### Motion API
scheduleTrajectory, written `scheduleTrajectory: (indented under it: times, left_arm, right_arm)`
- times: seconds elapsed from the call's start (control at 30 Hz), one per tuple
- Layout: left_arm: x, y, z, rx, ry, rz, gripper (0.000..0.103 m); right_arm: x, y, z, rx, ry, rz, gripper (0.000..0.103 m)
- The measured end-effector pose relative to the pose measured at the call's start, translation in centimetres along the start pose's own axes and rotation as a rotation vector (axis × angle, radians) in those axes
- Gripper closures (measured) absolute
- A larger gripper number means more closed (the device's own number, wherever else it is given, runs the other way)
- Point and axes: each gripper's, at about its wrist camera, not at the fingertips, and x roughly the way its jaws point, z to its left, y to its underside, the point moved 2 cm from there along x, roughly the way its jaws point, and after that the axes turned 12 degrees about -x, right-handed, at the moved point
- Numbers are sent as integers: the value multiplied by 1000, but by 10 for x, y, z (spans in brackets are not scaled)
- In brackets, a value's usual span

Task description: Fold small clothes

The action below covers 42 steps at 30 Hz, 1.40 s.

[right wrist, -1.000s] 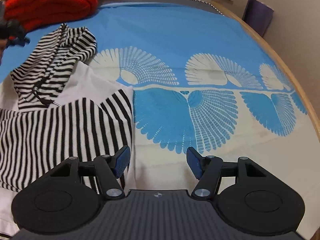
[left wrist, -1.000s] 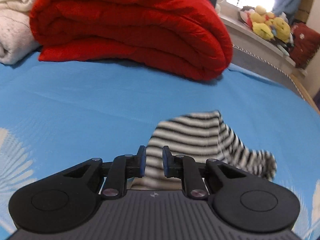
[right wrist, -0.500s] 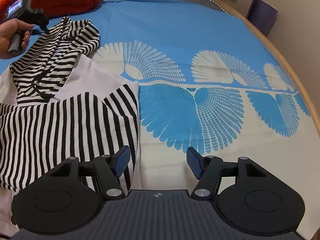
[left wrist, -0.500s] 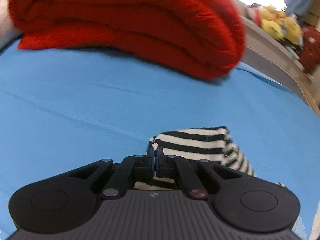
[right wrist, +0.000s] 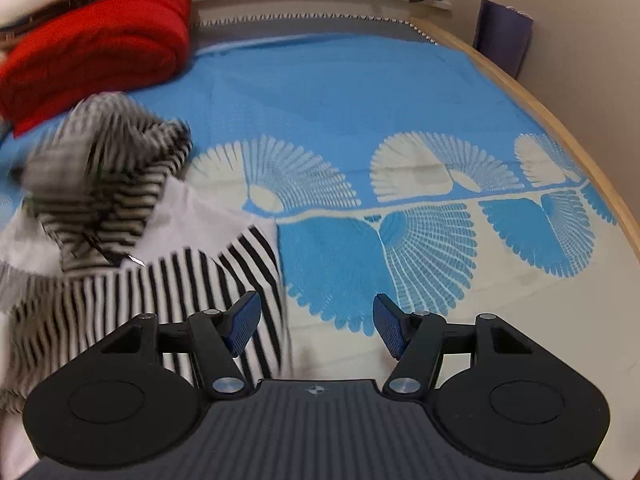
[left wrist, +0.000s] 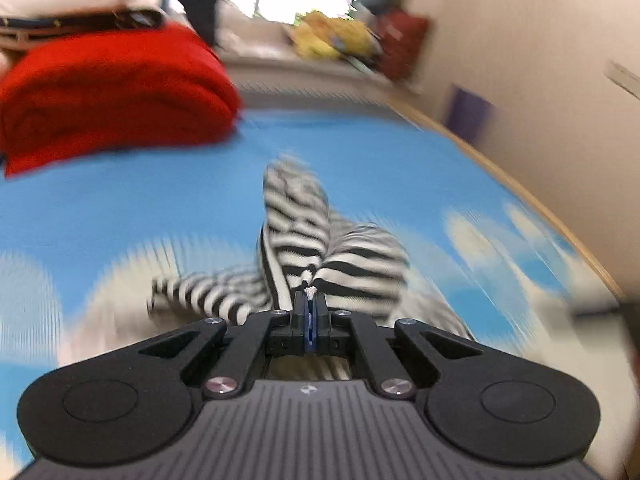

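A black-and-white striped top (right wrist: 200, 280) with a white panel lies on the blue patterned bed sheet (right wrist: 340, 92). My left gripper (left wrist: 310, 304) is shut on the edge of a striped part of it (left wrist: 304, 232), which trails ahead of the fingers, lifted and motion-blurred. From the right wrist view that lifted part (right wrist: 108, 152) hangs blurred at the left; the left gripper itself cannot be made out there. My right gripper (right wrist: 316, 320) stands open just above the top's right edge, with nothing between its blue pads (right wrist: 244, 320).
A folded red blanket (left wrist: 112, 92) (right wrist: 100, 48) lies at the bed's far left with pale folded cloth above it. The bed's wooden rim (right wrist: 560, 120) curves along the right by the wall. A purple bag (right wrist: 502, 36) and plush toys (left wrist: 332, 36) sit beyond.
The left gripper's jaws closed on the striped fabric, then swung quickly away from the red blanket, dragging the fabric up and along. The right gripper stayed open and rose slightly.
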Motion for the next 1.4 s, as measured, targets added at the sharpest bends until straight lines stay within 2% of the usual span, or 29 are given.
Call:
scheduleTrajectory:
  times: [0.07, 0.1, 0.13, 0.17, 0.23, 0.27, 0.33, 0.37, 0.43, 0.47, 0.53, 0.63, 0.73, 0.8, 0.9, 1.0, 1.07, 1.17, 1.23, 1.3, 1.33, 1.4]
  left_arm:
    - [-32, 41, -8, 41, 15, 148, 102]
    - [-44, 56, -9, 57, -19, 224, 101]
    - [-53, 63, -6, 55, -75, 252, 99]
    - [-61, 63, 0, 14, -126, 243, 99]
    - [-74, 51, 25, -213, -173, 159, 99]
    - [-74, 47, 36, -327, -164, 118, 95]
    - [-64, 47, 52, -482, -175, 56, 82]
    - [-54, 50, 58, -529, -195, 62, 81]
    - [-32, 62, 66, -617, -265, 164, 79]
    - [-25, 67, 68, -655, -277, 200, 75]
    - [-18, 78, 76, -744, -276, 238, 60]
    - [-9, 92, 90, -854, -305, 273, 59]
    - [1, 98, 92, -876, -307, 321, 59]
    - [5, 100, 91, -895, -304, 329, 59]
    - [4, 100, 92, -893, -307, 313, 59]
    - [3, 100, 96, -919, -319, 310, 62]
    - [3, 103, 101, -951, -325, 311, 65]
    - [5, 105, 105, -982, -313, 310, 81]
    - [5, 101, 105, -968, -302, 296, 100]
    - [-1, 90, 103, -939, -281, 226, 102]
    - [-9, 79, 100, -897, -263, 161, 102]
    - [-27, 59, 94, -823, -217, 22, 102]
  right_arm:
    - [-10, -3, -1, 34, -26, -28, 39]
    - [-15, -5, -1, 46, -33, -44, 39]
    - [-19, -5, 0, 53, -34, -58, 39]
    - [-22, -5, 1, 58, -35, -67, 39]
    - [-27, -5, 3, 85, -52, -78, 40]
    - [-28, -4, 3, 105, -67, -82, 42]
    - [-30, -4, 6, 135, -107, -95, 49]
    - [-30, -4, 8, 148, -129, -100, 54]
    - [-27, -2, 10, 193, -191, -93, 56]
    - [-22, 0, 11, 219, -225, -75, 56]
    - [-10, 3, 17, 243, -267, -18, 56]
    - [12, 9, 30, 258, -341, 83, 55]
    - [32, 16, 36, 333, -390, 162, 54]
    - [41, 19, 40, 354, -391, 192, 54]
    - [52, 20, 45, 359, -370, 214, 54]
    - [59, 20, 57, 343, -385, 229, 54]
    - [64, 21, 67, 334, -414, 247, 53]
    - [69, 23, 75, 314, -396, 254, 54]
    - [70, 22, 76, 304, -388, 242, 62]
    - [67, 21, 74, 318, -391, 220, 97]
    - [63, 19, 69, 352, -409, 185, 98]
    - [45, 11, 50, 477, -506, 58, 100]
